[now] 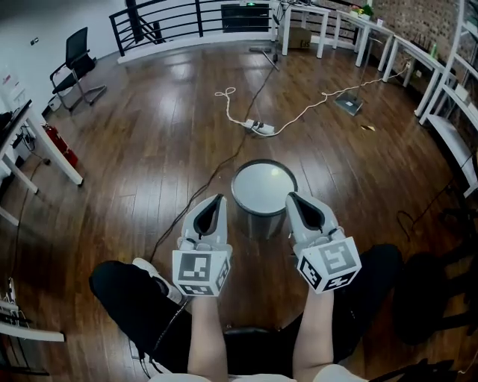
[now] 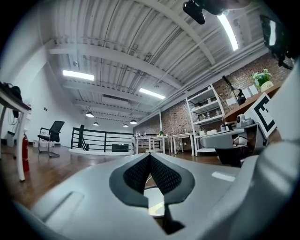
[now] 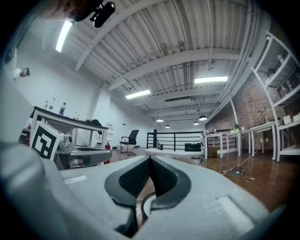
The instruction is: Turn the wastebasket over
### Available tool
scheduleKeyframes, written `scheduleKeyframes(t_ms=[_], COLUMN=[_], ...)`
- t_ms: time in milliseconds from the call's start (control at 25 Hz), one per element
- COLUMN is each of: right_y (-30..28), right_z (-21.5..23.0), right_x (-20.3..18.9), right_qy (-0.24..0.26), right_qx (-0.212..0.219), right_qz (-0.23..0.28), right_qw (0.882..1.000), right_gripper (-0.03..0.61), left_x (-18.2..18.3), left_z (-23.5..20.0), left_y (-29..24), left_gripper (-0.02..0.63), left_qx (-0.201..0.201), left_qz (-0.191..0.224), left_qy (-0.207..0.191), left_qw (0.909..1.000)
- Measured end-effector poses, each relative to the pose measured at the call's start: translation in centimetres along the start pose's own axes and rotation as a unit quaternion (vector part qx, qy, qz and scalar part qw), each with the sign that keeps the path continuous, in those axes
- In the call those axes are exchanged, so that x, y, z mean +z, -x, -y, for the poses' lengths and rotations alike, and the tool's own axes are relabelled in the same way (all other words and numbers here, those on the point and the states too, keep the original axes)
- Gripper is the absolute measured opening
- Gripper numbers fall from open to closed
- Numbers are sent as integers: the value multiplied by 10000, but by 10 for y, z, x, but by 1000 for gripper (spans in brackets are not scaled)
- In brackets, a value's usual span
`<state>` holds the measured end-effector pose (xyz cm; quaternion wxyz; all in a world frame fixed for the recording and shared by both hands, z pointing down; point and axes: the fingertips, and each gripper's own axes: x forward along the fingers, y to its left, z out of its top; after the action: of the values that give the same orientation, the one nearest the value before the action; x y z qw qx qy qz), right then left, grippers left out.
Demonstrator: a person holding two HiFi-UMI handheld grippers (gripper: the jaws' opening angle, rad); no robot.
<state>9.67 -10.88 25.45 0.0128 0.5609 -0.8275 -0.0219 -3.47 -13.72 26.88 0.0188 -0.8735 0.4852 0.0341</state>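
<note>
A round metal wastebasket (image 1: 263, 195) stands on the wooden floor straight ahead in the head view; its top shows a pale flat disc inside a dark rim. My left gripper (image 1: 219, 199) is shut and empty, its tip just left of the basket's rim. Mirroring it on the right side, my right gripper (image 1: 290, 196) is also shut and empty. Whether either tip touches the basket I cannot tell. In the left gripper view the shut left gripper (image 2: 150, 155) points level, with a pale bit of the basket (image 2: 155, 206) below. The right gripper (image 3: 150, 159) is likewise shut in its own view.
A white power strip (image 1: 261, 127) with white and black cables lies on the floor beyond the basket. An office chair (image 1: 75, 63) and white desks (image 1: 46, 150) stand at the left, shelving (image 1: 452, 112) at the right, a black railing (image 1: 196, 18) at the back. The person's black-trousered legs (image 1: 134, 300) flank the arms.
</note>
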Motion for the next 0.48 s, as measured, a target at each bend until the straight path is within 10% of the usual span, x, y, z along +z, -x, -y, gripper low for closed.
scheduleKeyframes(t_ms=[480], right_y=[-134], right_z=[38], right_x=[-47], right_qy=[83], right_qx=[524], right_qz=[-897], right_qw=[9946], right_gripper=[-9], left_x=[-40], left_z=[-89], left_y=[-107], left_gripper=[15], left_qx=[313], left_qz=[-259], left_qy=[73], left_qw=[9991])
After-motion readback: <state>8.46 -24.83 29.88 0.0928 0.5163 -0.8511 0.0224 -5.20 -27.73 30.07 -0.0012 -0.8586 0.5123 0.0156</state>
